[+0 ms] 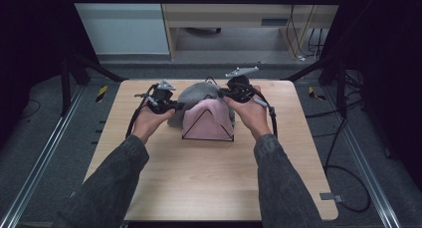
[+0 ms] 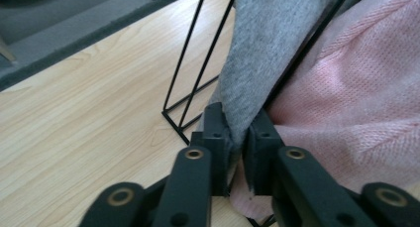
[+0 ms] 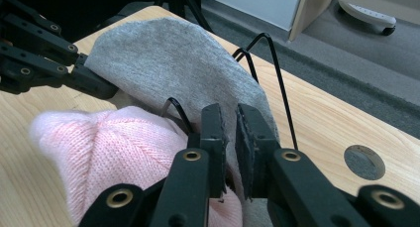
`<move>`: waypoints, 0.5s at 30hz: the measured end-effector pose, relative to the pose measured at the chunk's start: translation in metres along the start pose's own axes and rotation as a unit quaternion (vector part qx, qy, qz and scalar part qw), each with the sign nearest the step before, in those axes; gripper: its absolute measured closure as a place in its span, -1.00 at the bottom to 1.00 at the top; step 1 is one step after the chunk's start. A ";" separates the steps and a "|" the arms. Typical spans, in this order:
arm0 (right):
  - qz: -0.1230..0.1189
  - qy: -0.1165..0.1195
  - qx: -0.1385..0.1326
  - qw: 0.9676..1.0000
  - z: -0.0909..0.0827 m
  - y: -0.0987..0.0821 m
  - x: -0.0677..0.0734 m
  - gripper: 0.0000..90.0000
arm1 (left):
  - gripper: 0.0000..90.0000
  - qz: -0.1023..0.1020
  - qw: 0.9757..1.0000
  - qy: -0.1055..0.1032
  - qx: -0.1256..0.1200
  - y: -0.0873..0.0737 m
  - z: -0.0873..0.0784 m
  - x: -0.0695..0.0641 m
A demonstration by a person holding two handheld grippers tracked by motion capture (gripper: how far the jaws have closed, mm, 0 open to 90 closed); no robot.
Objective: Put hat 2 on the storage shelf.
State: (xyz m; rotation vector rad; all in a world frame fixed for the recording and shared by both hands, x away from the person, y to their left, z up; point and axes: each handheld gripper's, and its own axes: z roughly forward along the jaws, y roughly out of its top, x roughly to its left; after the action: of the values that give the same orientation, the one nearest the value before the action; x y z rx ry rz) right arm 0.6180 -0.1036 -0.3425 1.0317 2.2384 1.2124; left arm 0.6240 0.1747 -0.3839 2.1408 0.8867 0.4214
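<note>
A grey cloth [image 1: 196,94] lies draped over a black wire rack [image 1: 185,136] at the far middle of the table, with a pink knitted cloth [image 1: 209,118] on the rack's near side. My left gripper [image 1: 171,107] is at the cloth's left edge. In the left gripper view its jaws [image 2: 238,133] pinch a fold of the grey cloth [image 2: 272,43], with the pink cloth [image 2: 356,98] just to the right. My right gripper [image 1: 222,92] is at the cloth's right side. Its jaws [image 3: 231,123] stand nearly together on the grey cloth [image 3: 168,58] beside a wire loop [image 3: 277,63].
The light wooden table [image 1: 199,178] has bare room in front of the rack and at both sides. A round grey plug [image 3: 364,161] sits in the tabletop near the far edge. Dark frame legs and cables stand around the table on the floor.
</note>
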 end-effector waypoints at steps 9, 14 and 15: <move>0.004 -0.004 -0.008 1.000 -0.008 -0.004 0.007 0.80 | 0.52 0.001 0.999 0.028 -0.042 0.002 -0.027 -0.005; 0.000 -0.007 -0.018 1.000 -0.020 -0.004 0.014 0.77 | 0.40 0.014 0.997 0.036 -0.061 0.007 -0.046 -0.015; -0.002 -0.006 -0.021 1.000 -0.024 -0.004 0.016 0.75 | 0.35 0.018 0.997 0.038 -0.061 0.008 -0.049 -0.019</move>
State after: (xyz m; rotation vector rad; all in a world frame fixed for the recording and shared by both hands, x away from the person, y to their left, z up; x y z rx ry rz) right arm 0.5912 -0.1060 -0.3326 1.0165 2.1949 1.2430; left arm 0.5874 0.1838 -0.3460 2.0436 0.8430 0.5643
